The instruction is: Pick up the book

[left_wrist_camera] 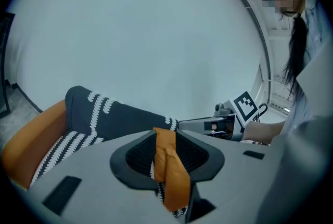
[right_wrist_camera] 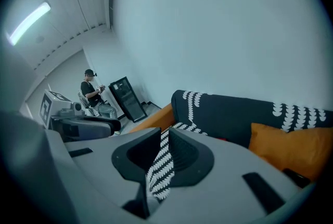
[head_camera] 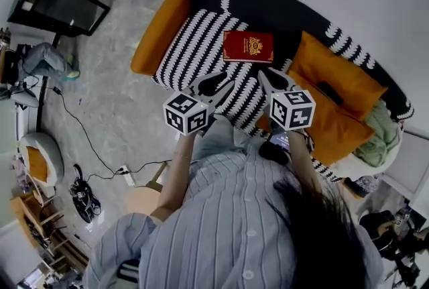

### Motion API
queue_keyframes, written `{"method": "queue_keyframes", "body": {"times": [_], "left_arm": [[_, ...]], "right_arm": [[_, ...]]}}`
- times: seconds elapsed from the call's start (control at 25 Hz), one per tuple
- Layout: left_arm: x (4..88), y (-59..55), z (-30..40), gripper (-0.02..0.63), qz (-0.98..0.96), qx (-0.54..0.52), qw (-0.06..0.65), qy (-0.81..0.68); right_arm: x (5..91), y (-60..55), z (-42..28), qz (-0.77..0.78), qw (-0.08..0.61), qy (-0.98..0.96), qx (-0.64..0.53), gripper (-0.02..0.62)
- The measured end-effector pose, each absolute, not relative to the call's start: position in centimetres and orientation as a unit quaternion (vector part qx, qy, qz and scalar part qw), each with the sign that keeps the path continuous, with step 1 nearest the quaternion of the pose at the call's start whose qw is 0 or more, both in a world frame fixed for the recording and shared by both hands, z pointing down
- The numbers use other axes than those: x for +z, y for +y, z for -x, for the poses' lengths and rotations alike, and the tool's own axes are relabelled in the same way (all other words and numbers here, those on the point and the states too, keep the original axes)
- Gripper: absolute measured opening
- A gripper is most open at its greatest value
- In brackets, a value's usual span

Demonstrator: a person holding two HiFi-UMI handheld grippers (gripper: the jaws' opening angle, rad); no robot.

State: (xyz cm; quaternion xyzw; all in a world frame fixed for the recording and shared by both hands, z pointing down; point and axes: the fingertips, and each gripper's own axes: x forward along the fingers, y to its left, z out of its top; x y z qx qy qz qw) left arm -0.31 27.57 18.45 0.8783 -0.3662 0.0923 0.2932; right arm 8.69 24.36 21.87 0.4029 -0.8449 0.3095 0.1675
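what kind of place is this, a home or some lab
Probably a living-room corner set up in a lab or studio: a patterned sofa with orange cushions and a red book, but also cables trailing over the floor and another person seated by a black cabinet.

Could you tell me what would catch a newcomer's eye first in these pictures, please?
A red book with a gold emblem lies flat on the striped seat of a black-and-white sofa, which has orange cushions at its sides. In the head view the left claw and the right claw hover just short of the book, both shut and empty.
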Motion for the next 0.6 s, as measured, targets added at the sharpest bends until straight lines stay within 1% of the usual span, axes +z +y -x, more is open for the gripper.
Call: {"method": "queue_keyframes", "body": {"times": [0.28,0.52,0.6], "left_arm": [[21.7,23.9,2.2,0.107,-0.872,0.109,0.329,-0.346],[25.9,20.5,3.5,0.107,-0.865,0.125,0.354,-0.334],[27.2,19.2,3.9,0.107,-0.864,0.133,0.357,-0.329]], "right_arm": [[24.2,20.6,-8.8,-0.429,0.181,-0.821,0.329,0.054],[27.7,18.4,-10.0,-0.443,0.223,-0.802,0.333,0.054],[29.1,17.6,-10.1,-0.445,0.227,-0.797,0.341,0.054]]}}
